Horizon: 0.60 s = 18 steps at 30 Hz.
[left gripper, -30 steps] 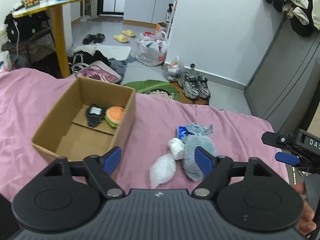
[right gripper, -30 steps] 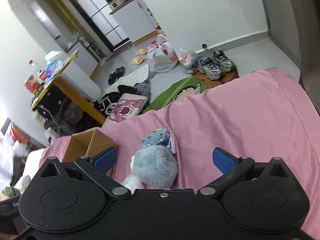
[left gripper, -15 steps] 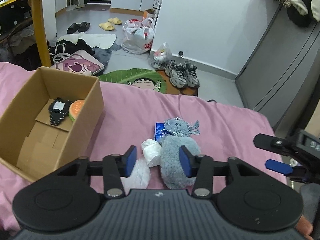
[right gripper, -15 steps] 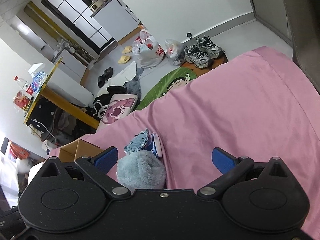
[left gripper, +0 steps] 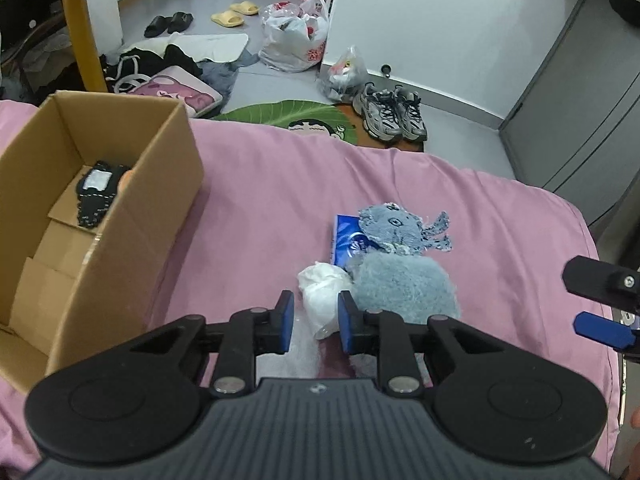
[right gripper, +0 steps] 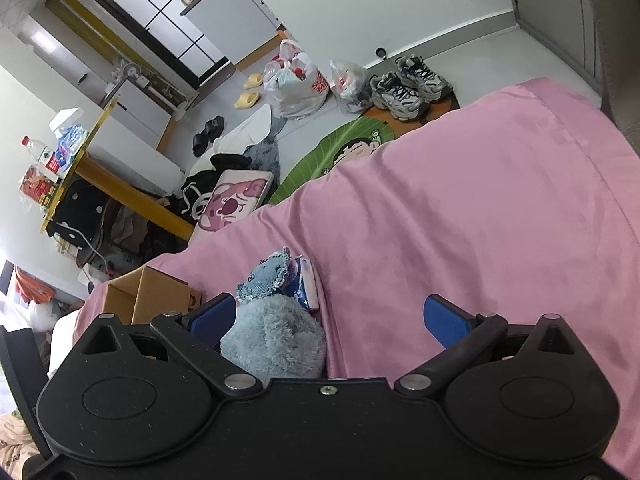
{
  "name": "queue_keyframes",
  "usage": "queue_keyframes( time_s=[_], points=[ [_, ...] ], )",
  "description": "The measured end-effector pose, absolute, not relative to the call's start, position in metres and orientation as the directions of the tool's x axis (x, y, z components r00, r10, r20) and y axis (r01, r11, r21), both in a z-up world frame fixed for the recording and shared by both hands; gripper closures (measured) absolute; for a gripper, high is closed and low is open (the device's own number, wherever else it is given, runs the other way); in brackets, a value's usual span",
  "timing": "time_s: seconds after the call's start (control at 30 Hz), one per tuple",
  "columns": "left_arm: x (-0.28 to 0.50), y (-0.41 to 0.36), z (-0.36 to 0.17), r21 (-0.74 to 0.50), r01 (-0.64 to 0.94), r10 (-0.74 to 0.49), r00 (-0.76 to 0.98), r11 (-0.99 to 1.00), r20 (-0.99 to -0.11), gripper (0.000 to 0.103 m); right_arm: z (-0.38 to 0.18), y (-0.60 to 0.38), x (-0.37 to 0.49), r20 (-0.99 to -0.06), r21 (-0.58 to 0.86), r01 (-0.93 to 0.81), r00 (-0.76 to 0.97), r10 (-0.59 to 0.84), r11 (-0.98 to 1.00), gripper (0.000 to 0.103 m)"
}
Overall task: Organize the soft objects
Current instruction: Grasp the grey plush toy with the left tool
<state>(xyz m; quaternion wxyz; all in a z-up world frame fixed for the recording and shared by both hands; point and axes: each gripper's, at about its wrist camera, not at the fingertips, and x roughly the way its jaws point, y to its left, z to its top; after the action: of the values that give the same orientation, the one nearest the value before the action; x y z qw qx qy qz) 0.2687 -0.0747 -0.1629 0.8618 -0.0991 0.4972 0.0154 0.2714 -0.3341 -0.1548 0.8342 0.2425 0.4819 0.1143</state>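
The left tool (left gripper: 311, 327) is closed around the white bag (left gripper: 322, 297) on the pink bed (left gripper: 260, 200), beside the plush (left gripper: 404, 286). The right tool (right gripper: 328, 316) is open.

Floor beyond the far edge of the bed (left gripper: 280, 184), which has a pink cover:

- Green leaf-shaped mat (left gripper: 288, 114), partly under that edge.
- Pair of grey sneakers (left gripper: 390, 110) at the mat's right end.
- White plastic bags (left gripper: 294, 40) near the wall, a smaller bag (left gripper: 344, 72) beside them.
- Yellow slippers (left gripper: 236, 14) and black slippers (left gripper: 168, 24) farther back.
- Pink cartoon cushion (left gripper: 176, 90) and dark clothing (left gripper: 148, 58) off the far left corner.
- Yellow-legged desk (right gripper: 92, 140) carrying a bottle (right gripper: 38, 150) and packets.
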Motion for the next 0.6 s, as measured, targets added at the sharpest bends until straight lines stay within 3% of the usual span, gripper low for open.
queue_keyframes(
  time_s=[0.5, 0.6],
  points=[
    [0.270, -0.118, -0.167, -0.246, -0.042, -0.197, 0.474, 0.968, -0.858, 0.080, -0.159, -0.332, 0.282, -0.745, 0.536, 0.039, 0.491, 0.451, 0.843, 0.002],
    [0.270, -0.123, -0.170, -0.252, -0.029, -0.210, 0.466, 0.967, -0.860, 0.080, -0.160, -0.329, 0.283, -0.754, 0.527, 0.028, 0.477, 0.452, 0.850, 0.006]
  ],
)
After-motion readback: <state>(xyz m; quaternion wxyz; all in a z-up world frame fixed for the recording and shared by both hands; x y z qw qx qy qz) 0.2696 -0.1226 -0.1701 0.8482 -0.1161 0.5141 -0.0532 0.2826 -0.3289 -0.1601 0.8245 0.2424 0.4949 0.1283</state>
